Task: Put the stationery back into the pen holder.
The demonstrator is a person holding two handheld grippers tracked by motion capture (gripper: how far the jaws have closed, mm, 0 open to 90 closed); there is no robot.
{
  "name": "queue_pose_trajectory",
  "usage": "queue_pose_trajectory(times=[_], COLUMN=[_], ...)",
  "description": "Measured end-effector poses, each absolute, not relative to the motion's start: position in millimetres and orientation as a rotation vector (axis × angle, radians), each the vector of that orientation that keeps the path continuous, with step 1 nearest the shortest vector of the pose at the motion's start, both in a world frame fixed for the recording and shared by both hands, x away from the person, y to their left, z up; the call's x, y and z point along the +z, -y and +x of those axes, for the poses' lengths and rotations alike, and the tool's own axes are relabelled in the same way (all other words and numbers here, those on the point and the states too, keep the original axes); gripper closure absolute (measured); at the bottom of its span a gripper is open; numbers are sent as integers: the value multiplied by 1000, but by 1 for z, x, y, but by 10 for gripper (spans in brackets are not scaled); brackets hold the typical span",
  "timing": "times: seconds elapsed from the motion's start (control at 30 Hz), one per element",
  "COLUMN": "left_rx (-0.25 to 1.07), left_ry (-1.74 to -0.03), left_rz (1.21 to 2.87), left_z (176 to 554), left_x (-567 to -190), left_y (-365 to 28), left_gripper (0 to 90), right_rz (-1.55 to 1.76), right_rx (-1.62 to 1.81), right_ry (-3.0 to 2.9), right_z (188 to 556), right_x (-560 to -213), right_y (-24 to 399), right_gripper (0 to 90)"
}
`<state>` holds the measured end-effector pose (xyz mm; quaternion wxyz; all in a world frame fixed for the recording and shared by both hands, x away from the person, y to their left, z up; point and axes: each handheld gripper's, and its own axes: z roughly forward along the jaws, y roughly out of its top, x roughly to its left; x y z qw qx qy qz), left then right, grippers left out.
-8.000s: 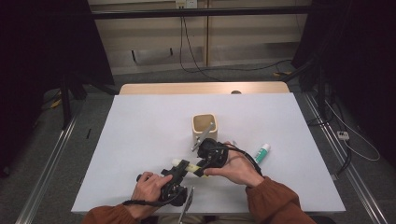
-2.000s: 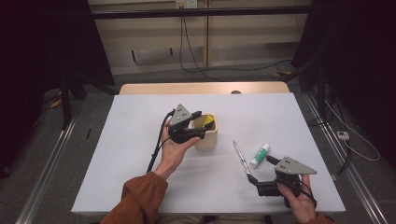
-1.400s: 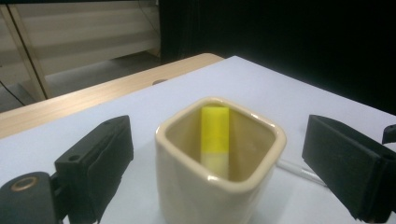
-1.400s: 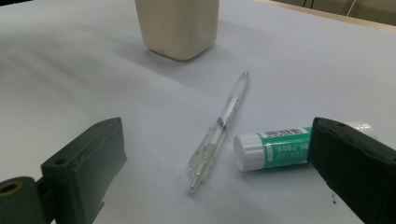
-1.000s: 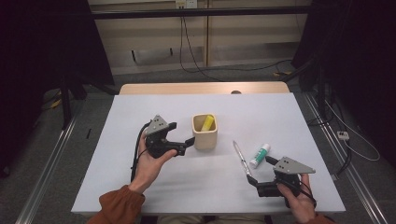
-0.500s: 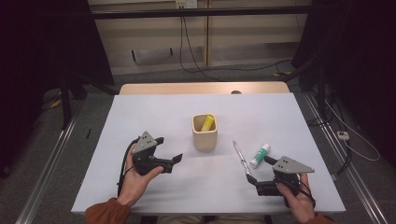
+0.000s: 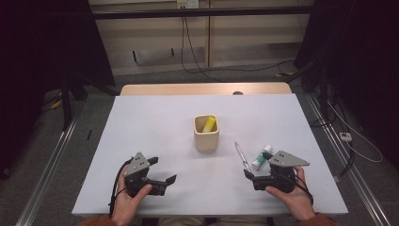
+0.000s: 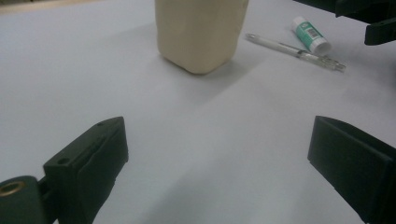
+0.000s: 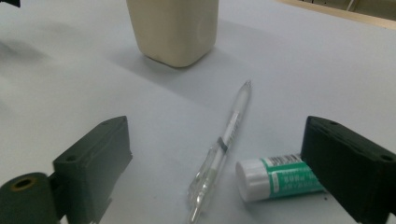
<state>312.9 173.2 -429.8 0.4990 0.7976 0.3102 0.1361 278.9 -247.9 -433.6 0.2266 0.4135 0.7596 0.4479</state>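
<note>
The clear pen [image 9: 224, 149] lies flat on the white table [image 7: 155, 122] right in front of your right gripper [image 7: 248, 175], between its two black jaws in the right gripper view and a little ahead of them, touched by neither. Its long axis runs from the gripper's mouth away toward the beige cup [image 7: 206, 133]; the far tip points at the cup's base without reaching it, and the near end sits low between the jaws. In the high view the pen [image 7: 243, 157] runs slantwise, its far end toward the cup and its near end just short of the gripper.

Just beside the pen's near end lies a glue stick [image 9: 275, 178] with a green label and white cap — on its side, crosswise to the pen, cap toward it, its other end running behind one jaw. Whether cap and pen touch cannot be told.

Your right gripper's jaws stand wide and have just been closing a little, with nothing pressed between them. Your right hand [image 7: 287, 193] holds it low and level over the table's near right edge.

Your left gripper [image 7: 170, 180] is wide open too, holding nothing — low at the near left, aimed toward the cup, well apart from it. A yellow object [image 7: 209, 123] leans inside the cup.
</note>
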Motion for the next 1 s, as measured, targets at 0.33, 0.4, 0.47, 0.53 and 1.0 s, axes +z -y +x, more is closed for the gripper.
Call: queue_pose_trajectory(times=[0.33, 0.4, 0.47, 0.53, 1.0], left_rx=[327, 337, 341, 338, 333], left_ry=[-764, -752, -752, -750, -764], left_rz=[1920, 1922, 1921, 1927, 1929], left_z=[314, 315, 316, 316, 318], left_x=[-430, -429, -429, -430, -430], left_y=[-174, -175, -175, -175, -174], left_gripper=[49, 49, 49, 49, 50], right_rz=[1188, 1203, 1215, 1237, 1450], right_rx=[1172, 1153, 1124, 1090, 850], right_ry=[-2167, -2187, -2201, -2241, -2440], right_z=[310, 316, 323, 330, 374], right_x=[-425, -421, -420, -421, -410], right_y=[240, 238, 234, 228, 218], right_gripper=[125, 126, 135, 147, 297])
